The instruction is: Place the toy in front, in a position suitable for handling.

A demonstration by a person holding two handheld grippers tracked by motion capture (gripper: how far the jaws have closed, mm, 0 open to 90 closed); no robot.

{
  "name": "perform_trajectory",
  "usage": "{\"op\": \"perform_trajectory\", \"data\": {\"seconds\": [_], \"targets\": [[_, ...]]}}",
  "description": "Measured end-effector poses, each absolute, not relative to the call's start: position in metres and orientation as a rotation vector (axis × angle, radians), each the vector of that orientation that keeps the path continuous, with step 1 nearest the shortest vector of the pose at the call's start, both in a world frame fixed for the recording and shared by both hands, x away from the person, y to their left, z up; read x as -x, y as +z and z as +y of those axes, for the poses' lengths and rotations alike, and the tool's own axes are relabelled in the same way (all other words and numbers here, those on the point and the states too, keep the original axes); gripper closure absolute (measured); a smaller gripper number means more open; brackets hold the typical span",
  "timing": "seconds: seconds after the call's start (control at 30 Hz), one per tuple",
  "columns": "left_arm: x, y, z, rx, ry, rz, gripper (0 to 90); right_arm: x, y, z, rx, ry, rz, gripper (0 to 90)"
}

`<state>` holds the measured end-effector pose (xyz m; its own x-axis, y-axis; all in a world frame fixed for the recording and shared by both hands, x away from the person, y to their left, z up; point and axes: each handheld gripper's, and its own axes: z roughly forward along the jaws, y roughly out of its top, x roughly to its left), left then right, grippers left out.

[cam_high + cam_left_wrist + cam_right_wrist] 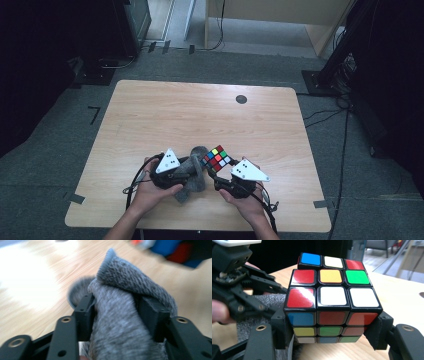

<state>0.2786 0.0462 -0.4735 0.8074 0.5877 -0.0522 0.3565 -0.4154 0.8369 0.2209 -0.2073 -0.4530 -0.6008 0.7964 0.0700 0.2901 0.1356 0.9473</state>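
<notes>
A person sits at a light wooden table (150, 115) and holds a black tool in each hand.

The right tool (329, 336) has its two black jaws pressed on the two sides of a puzzle cube with small coloured squares (329, 302). The jaws stand about half open, as wide as the cube. The cube is lifted a little above the table, near the front edge and a bit right of the middle.

The left tool (115, 315) has a soft grey knitted cloth (117, 322) between its jaws. The jaws sit against the cloth on both sides, partly open, with the cloth bunched up thick between them. The cloth lies just left of the cube, and part of it rests on the table.

From high up I see both tools, the left tool (187, 172) and the right tool (220, 175), close together, with the cloth (195, 172) and the cube (216, 158) almost touching. Each tool has a grey three-cornered plate on top. A small dark round spot (241, 99) sits far back on the table.

The right tool's view shows the cube up close: blue, white and red squares at the back of the top, then red, yellow, green, then red, white, white. The front has blue, red and orange squares. The left tool's view shows the knit of the cloth up close, and the cube is a blur behind it.

I see no box or bowl, and no words to read.
</notes>
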Motion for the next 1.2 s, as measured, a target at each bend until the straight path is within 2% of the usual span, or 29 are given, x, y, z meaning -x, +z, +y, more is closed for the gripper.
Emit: {"op": "perform_trajectory", "data": {"seconds": [0.13,0.23,0.3,0.33,0.37,0.6,0.83,1.2], "targets": [[-0.289,-0.468,0.066,-1.970,0.263,0.820,40.7,-0.222,-0.454,-0.213,-1.029,1.427,1.939,34.4],[-0.290,-0.459,0.077,-1.921,0.258,0.840,33.9,-0.222,-0.458,-0.214,-1.028,1.402,1.931,34.4],[-0.288,-0.452,0.079,-1.893,0.262,0.864,25.1,-0.222,-0.459,-0.214,-1.036,1.395,1.923,34.4],[-0.287,-0.448,0.078,-1.874,0.254,0.873,14.5,-0.221,-0.459,-0.214,-1.037,1.392,1.923,34.4],[-0.285,-0.444,0.077,-1.854,0.229,0.863,11.4,-0.221,-0.459,-0.213,-1.035,1.392,1.924,34.4],[-0.272,-0.430,0.052,-1.837,0.152,0.788,10.4,-0.218,-0.466,-0.196,-0.975,1.348,1.969,34.4],[-0.262,-0.431,0.028,-1.896,0.156,0.751,10.9,-0.214,-0.472,-0.179,-0.909,1.297,2.003,34.3],[-0.259,-0.437,0.011,-1.993,0.124,0.710,13.3,-0.207,-0.475,-0.163,-0.815,1.222,2.011,34.3]]}}
